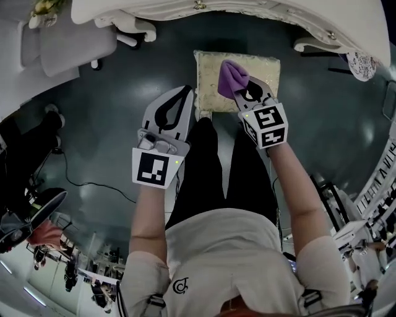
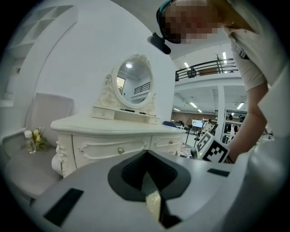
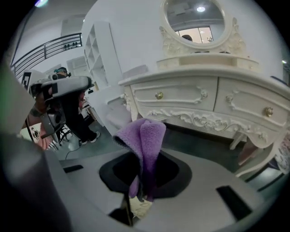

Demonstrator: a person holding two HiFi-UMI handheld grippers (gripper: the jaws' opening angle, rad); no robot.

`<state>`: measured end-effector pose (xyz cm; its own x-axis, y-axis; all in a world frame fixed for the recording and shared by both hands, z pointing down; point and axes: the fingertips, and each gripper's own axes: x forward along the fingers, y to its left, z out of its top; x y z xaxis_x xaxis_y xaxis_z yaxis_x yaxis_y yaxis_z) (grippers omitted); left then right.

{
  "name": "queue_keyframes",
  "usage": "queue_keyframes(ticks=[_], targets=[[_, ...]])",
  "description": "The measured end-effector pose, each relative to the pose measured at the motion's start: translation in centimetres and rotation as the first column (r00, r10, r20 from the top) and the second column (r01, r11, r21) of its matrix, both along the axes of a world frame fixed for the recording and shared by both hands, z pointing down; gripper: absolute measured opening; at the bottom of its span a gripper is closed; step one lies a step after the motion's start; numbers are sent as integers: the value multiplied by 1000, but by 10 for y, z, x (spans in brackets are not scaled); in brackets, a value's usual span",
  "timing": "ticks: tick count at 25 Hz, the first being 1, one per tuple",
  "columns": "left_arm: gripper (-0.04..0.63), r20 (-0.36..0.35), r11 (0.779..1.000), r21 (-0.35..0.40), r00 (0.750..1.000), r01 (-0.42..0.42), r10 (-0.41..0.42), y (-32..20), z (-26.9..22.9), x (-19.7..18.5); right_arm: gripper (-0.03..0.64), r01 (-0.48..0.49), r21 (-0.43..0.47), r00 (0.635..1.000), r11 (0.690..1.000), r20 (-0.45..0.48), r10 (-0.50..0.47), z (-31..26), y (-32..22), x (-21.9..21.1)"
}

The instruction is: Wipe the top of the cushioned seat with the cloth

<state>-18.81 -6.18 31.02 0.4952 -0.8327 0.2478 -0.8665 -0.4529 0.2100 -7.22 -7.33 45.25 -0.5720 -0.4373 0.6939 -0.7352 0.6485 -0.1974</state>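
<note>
Cushioned seat before dressing table

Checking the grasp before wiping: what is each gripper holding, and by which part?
The right gripper pinches the fluffy purple cloth by one bunched end; the rest sticks out past the jaws. The left gripper holds nothing, jaws together.

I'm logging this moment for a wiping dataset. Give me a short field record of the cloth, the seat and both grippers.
cloth: purple cloth, bunched, clamped in right gripper
seat: cream cushioned seat, in front of white dressing table
cloth position: over the seat's middle in the head view; contact cannot be told
left gripper: jaws together, holding nothing, by the seat's left edge
</note>
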Motion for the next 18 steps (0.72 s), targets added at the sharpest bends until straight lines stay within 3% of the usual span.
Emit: queue_keyframes(ticks=[9,18], targets=[[14,1,997,-76,1000,11,-11,-1,98,-11,78,4,-156,1000,988,-23,-8,124,-11,-28],[14,-9,987,-163,1000,7,-9,13,161,-31,78,31,-191,997,981,-59,-43,188,-21,-64]])
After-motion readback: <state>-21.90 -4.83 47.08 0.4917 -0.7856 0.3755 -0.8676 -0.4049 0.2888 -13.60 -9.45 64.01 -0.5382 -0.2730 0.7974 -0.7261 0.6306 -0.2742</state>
